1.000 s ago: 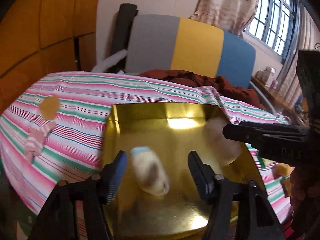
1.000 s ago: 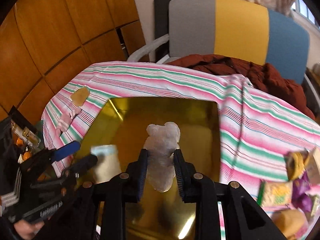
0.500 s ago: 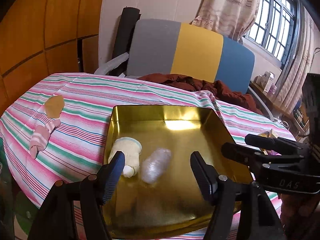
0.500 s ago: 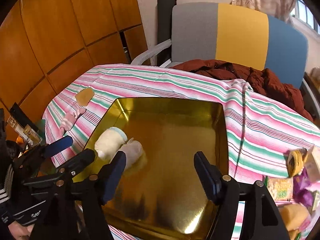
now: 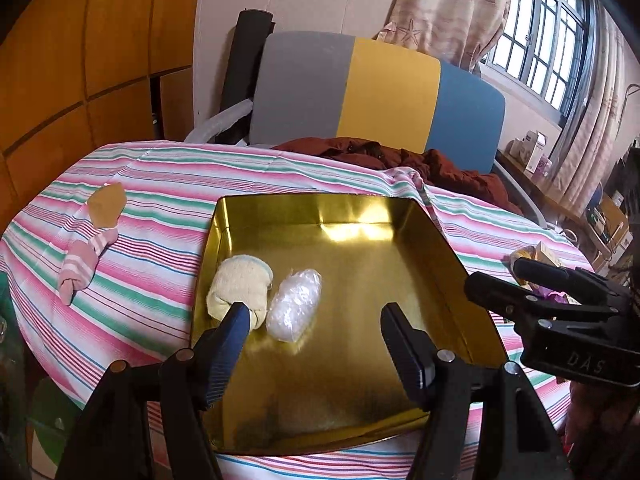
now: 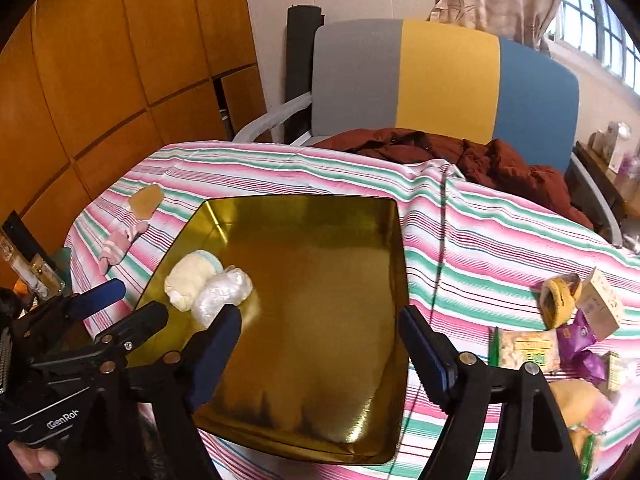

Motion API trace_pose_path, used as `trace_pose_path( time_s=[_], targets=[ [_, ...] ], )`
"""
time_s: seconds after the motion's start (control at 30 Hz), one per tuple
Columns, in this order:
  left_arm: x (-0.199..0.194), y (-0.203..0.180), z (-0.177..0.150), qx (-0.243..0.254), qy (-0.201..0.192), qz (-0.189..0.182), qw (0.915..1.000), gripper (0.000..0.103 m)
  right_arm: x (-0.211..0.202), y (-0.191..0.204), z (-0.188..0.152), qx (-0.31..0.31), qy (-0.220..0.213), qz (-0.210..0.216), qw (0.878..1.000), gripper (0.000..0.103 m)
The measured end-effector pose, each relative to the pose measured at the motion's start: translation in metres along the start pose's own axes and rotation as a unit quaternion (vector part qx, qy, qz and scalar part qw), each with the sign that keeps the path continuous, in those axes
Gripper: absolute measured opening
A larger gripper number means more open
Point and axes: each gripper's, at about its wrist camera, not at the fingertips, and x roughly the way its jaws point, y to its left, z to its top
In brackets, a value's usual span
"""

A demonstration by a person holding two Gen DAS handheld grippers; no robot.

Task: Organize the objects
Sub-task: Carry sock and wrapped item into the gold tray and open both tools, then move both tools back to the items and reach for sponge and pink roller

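A gold tray [image 5: 452, 280] [image 6: 396, 240] lies on the striped tablecloth. In it, at the left side, lie a cream rolled sock [image 5: 240, 284] [image 6: 188, 280] and a clear plastic bundle [image 5: 294, 304] [image 6: 222, 294], side by side and touching. My left gripper [image 5: 316, 328] is open and empty, above the tray's near edge. My right gripper [image 6: 320, 332] is open and empty, above the tray's near part. Each gripper shows in the other's view, the right [image 5: 532, 284] and the left [image 6: 124, 304].
A pink striped sock [image 5: 82, 260] [image 6: 120, 240] and a tan piece [image 5: 106, 202] [image 6: 146, 202] lie on the cloth left of the tray. Snack packets [image 6: 560, 340] lie at the right. A brown jacket [image 6: 460, 152] and a chair [image 5: 360, 92] stand behind.
My right gripper let go of the plastic bundle, which now lies in the tray beside the cream sock. Both grippers drew back from the tray and stand open.
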Motion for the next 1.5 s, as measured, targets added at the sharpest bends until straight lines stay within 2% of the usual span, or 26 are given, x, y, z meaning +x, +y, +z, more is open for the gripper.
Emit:
trace_pose_path(
  time_s=[0.43,0.73,0.93,1.13,1.3,1.4,1.5],
  targets=[
    [0.005,-0.009,-0.005,-0.008,0.015,-0.039,0.9991,0.069,-0.005,-0.022,-0.018,0.022,0.003,-0.025,0.999,0.085],
    [0.004,-0.047,-0.002,0.05,0.019,-0.074,0.9959,0.069,-0.016,-0.056,-0.032,0.057,0.008,-0.043,0.997,0.086],
    [0.004,-0.081,-0.004,0.1,0.025,-0.115,0.988,0.069,-0.036,-0.097,-0.045,0.094,0.008,-0.073,0.993,0.087],
    [0.003,-0.125,-0.008,0.158,0.034,-0.166,0.9727,0.069,-0.063,-0.152,-0.06,0.148,0.01,-0.105,0.983,0.088],
    [0.009,-0.173,-0.015,0.217,0.05,-0.216,0.9507,0.069,-0.095,-0.208,-0.074,0.2,0.003,-0.148,0.968,0.088],
    [0.017,-0.202,-0.019,0.246,0.065,-0.248,0.935,0.069,-0.11,-0.236,-0.08,0.231,-0.004,-0.163,0.959,0.088],
    [0.027,-0.229,-0.021,0.265,0.08,-0.267,0.9229,0.069,-0.125,-0.262,-0.087,0.26,-0.015,-0.172,0.95,0.088]
  ],
)
